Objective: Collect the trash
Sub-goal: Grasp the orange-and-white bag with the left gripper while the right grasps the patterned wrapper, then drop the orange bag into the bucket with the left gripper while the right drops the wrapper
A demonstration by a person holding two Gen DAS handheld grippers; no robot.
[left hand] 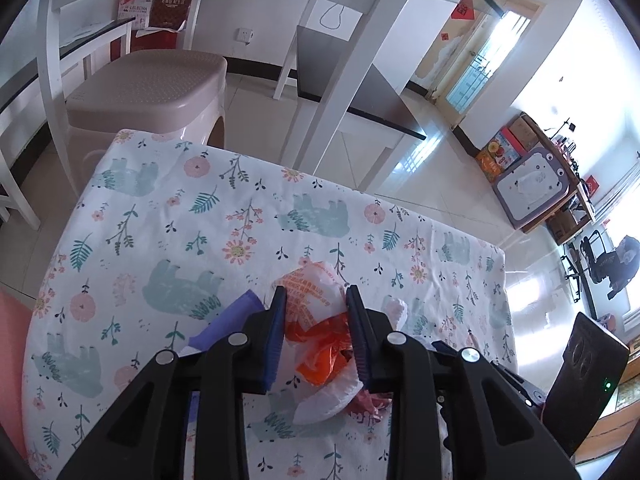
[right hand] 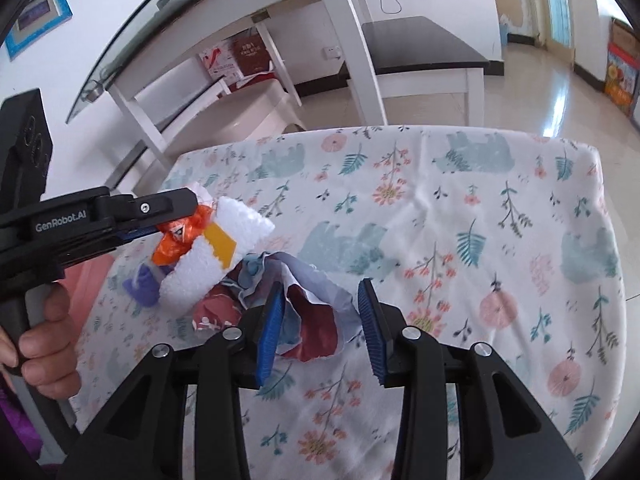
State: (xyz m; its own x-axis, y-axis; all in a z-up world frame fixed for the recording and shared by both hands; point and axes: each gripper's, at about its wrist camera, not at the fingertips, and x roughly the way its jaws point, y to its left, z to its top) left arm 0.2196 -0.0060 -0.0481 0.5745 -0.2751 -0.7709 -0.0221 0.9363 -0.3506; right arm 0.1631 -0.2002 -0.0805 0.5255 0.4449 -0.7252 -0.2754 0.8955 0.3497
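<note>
soft floral-and-bear tablecloth (right hand: pixel 460 208) is covering the table. left gripper (left hand: pixel 316 334) is pinching a crinkly orange-and-white plastic bag (left hand: pixel 320 320) w/ fluffy white wad, lifted just above cloth. right gripper (right hand: pixel 322 328) is sitting half-wide, pads round a crumpled red-and-grey wrapper (right hand: pixel 308 312) lying on cloth, not squeezing it.

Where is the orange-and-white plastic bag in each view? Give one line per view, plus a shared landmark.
Left wrist view: orange-and-white plastic bag lower centre, between the left gripper's fingers.
Right wrist view: bag at left, at that gripper's tip.
Shared landmark: purple scrap beside it.
</note>
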